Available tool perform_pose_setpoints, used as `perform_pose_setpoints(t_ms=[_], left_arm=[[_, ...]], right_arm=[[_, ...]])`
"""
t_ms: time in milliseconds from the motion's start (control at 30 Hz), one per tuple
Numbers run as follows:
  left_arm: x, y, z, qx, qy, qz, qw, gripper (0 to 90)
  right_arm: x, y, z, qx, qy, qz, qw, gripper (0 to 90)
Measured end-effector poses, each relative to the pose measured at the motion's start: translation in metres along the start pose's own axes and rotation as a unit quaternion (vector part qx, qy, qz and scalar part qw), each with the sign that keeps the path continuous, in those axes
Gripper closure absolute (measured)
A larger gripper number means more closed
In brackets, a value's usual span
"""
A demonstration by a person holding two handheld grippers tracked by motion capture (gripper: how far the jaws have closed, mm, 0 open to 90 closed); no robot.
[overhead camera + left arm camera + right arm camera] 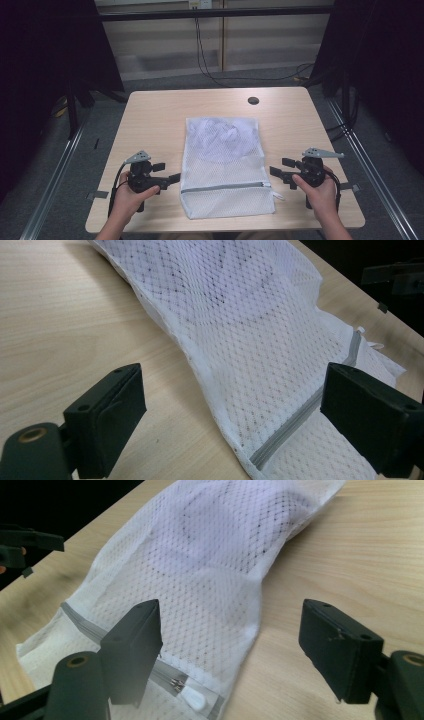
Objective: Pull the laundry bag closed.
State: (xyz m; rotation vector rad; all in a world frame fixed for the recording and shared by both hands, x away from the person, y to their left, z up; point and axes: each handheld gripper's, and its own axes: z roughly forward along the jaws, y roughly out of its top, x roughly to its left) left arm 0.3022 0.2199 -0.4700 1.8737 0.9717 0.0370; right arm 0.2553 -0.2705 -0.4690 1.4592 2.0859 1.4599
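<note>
Mesh laundry bag [225, 170]: white, flat on the middle of the bench [155, 115], long side running away from the person; something pale and crumpled shows through the mesh in its far half
Zip [225, 188]: grey, closed, across the near part of the bag; white pull tab [192, 698] at the end nearest the right tool
Left tool [167, 172]: held in the left hand [131, 196] just beside the bag's left edge; jaws wide, nothing clamped; in the left gripper view the bag's edge lies below the gap
Right tool [281, 170]: held in the right hand [320, 192] near the bag's right edge; jaws wide, holding nothing
Bench: light wood; dark round hole [253, 100] near the far edge
</note>
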Motion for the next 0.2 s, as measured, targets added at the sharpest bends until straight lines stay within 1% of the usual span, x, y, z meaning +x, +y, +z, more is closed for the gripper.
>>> perform_pose_setpoints(t_ms=[67,167,200], left_arm=[[0.0003,0.0003,-0.0001,-0.002,0.002,0.000,1.0000,10.3],[0.0017,0.0005,-0.0001,-0.002,-0.002,0.000,1.0000,10.4],[0.0018,0.0005,0.0000,-0.003,0.002,-0.002,1.0000,10.4]], right_arm=[[-0.0001,0.0000,-0.0008,-0.004,0.001,-0.001,1.0000,24.4],[-0.0003,0.0002,-0.0011,-0.006,0.003,-0.001,1.0000,23.3],[-0.0006,0.0000,-0.0010,-0.006,0.002,-0.003,1.0000,22.7]])
